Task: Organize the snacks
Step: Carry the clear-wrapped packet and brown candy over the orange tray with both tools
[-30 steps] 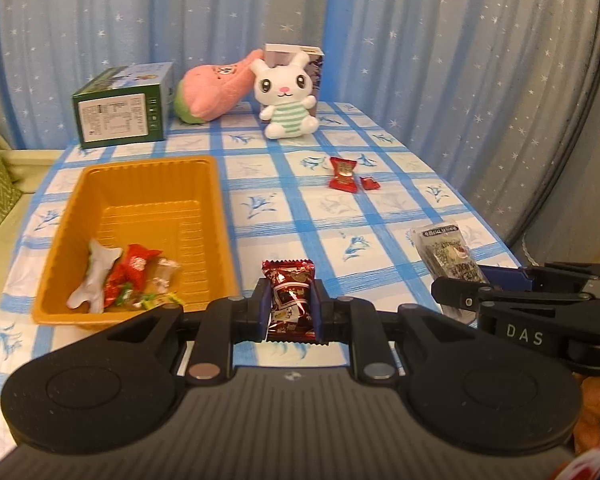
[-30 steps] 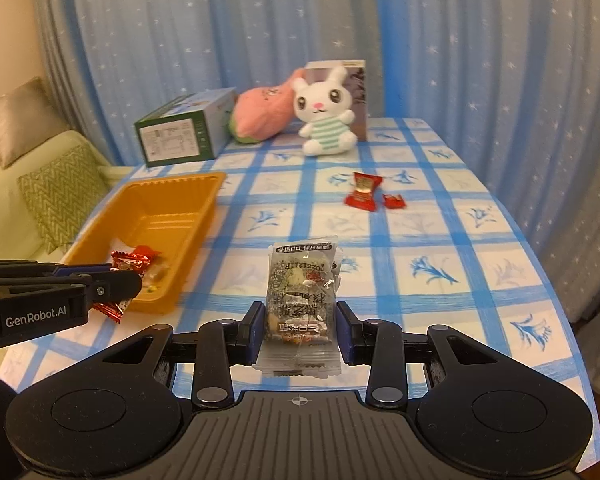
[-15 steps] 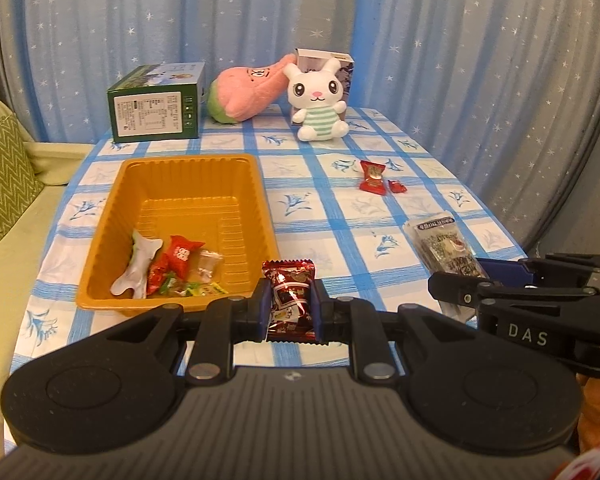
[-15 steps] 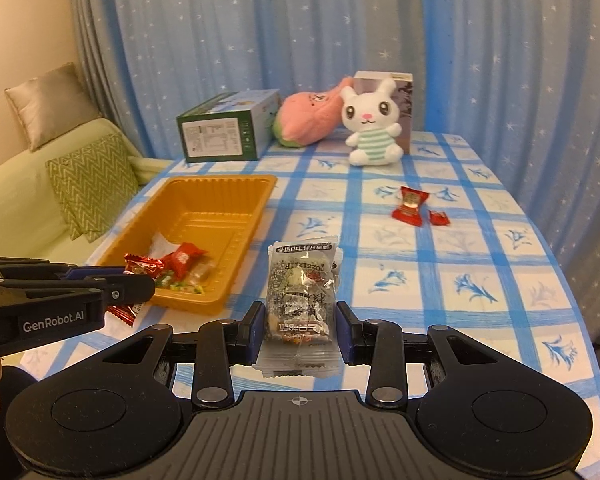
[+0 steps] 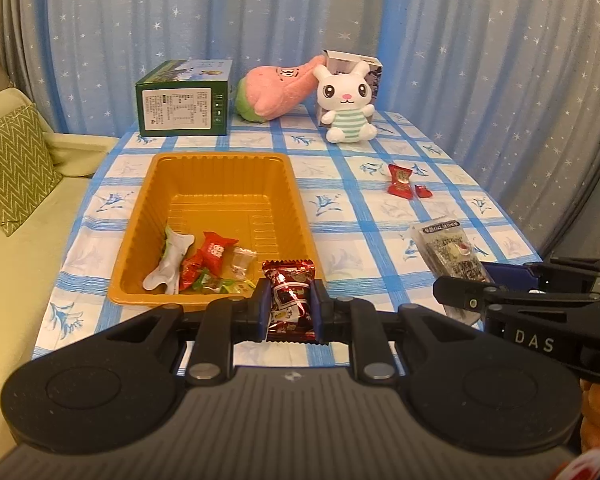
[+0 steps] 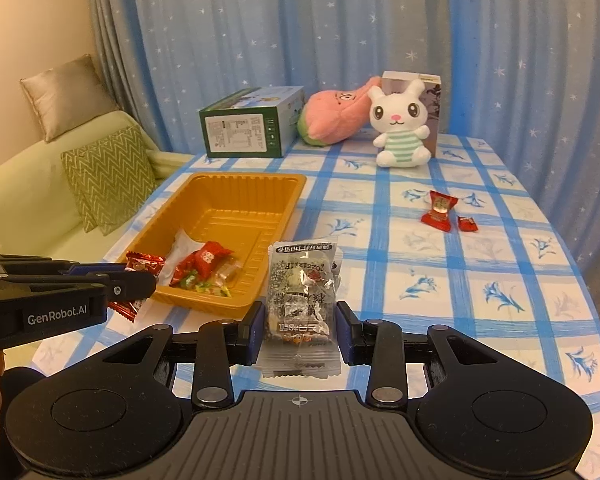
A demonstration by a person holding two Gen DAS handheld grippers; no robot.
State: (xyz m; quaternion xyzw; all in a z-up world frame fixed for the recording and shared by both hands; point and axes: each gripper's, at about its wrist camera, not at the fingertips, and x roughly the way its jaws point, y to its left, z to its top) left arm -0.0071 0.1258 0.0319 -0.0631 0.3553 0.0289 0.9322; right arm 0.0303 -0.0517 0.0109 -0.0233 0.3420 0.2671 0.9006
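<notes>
1. The left hand-held gripper (image 5: 289,309) was clamped on a dark red foil snack packet (image 5: 289,304), its pads pinching the packet's sides and its crimped top standing above the jaws.
2. The right hand-held gripper (image 6: 298,326) was closed on a clear wrapped snack (image 6: 302,296), gripped low, so most of the wrapper stood free ahead of the fingers.
3. The orange tray (image 5: 220,168) lay on the desk (image 5: 380,236) just ahead and left of the left hand-held gripper, with several wrapped snacks bunched at its near end.
4. Two small red candies (image 6: 440,210) lay loose on the desk, well ahead and right of the right hand-held gripper.
5. Both held packets looked light, thin and crinkly. The foil was probably slippery, so a side pinch across the filled middle seemed safer than the flat sealed ends.
6. The clear wrapper's contents looked crumbly, so a gentle squeeze suited it.
7. Each packet would likely flop when released, so letting go low over the tray seemed wise.
</notes>
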